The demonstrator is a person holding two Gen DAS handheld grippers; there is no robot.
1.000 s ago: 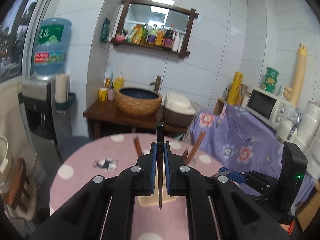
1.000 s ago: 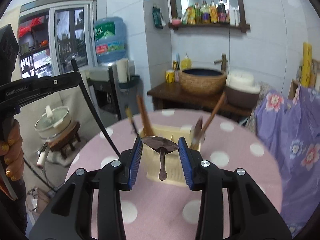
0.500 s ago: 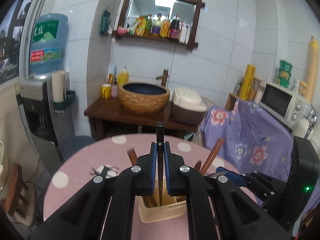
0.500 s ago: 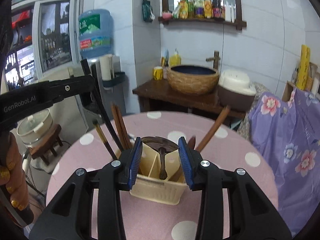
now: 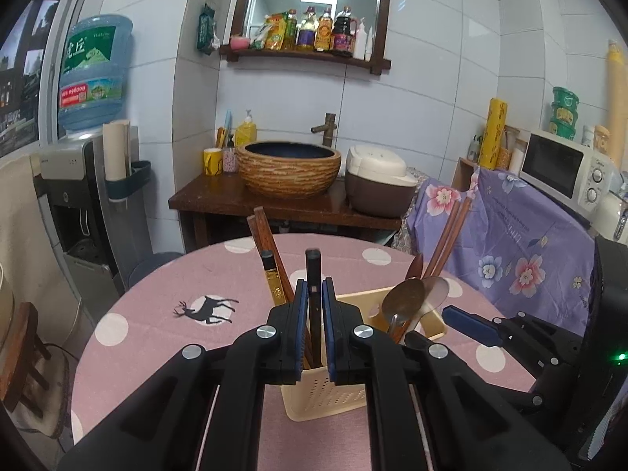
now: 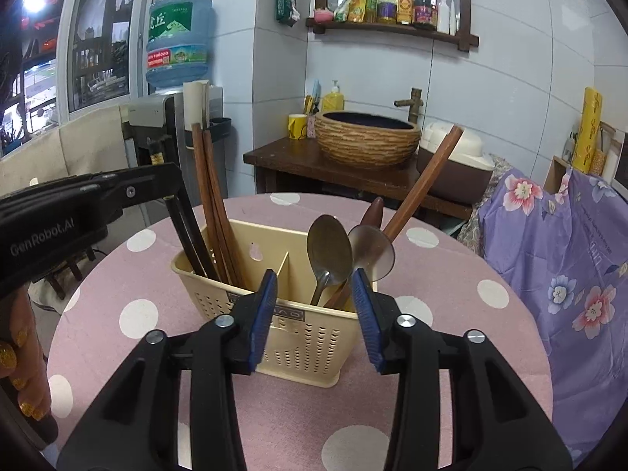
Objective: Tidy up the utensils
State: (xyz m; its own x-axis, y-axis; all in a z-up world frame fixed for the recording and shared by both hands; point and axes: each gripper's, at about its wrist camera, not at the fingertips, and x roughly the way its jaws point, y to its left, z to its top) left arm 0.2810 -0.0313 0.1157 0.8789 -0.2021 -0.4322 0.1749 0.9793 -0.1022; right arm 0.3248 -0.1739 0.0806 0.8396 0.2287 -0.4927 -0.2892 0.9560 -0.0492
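A cream utensil holder (image 6: pixel 298 325) with two compartments stands on the pink dotted table (image 6: pixel 451 274). My left gripper (image 5: pixel 312 306) is shut on a black chopstick (image 5: pixel 313 271), whose lower end is inside the holder's left compartment (image 5: pixel 325 396) beside brown chopsticks (image 6: pixel 214 212). My right gripper (image 6: pixel 314 298) is open and empty just in front of the holder. Two metal spoons (image 6: pixel 329 251) and brown chopsticks (image 6: pixel 428 180) stand in the right compartment. The left gripper's arm shows in the right wrist view (image 6: pixel 78 204).
A wooden stand with a woven basin (image 6: pixel 367 137) and a rice cooker (image 5: pixel 376 180) is behind the table. A water dispenser (image 5: pixel 86 157) stands at the left. A purple flowered cloth (image 6: pixel 569 235) covers furniture at the right, with a microwave (image 5: pixel 565 168) on it.
The left gripper has lowered the black chopstick into the holder's left compartment. The right gripper has released its spoon into the right compartment, opened wider and drawn back.
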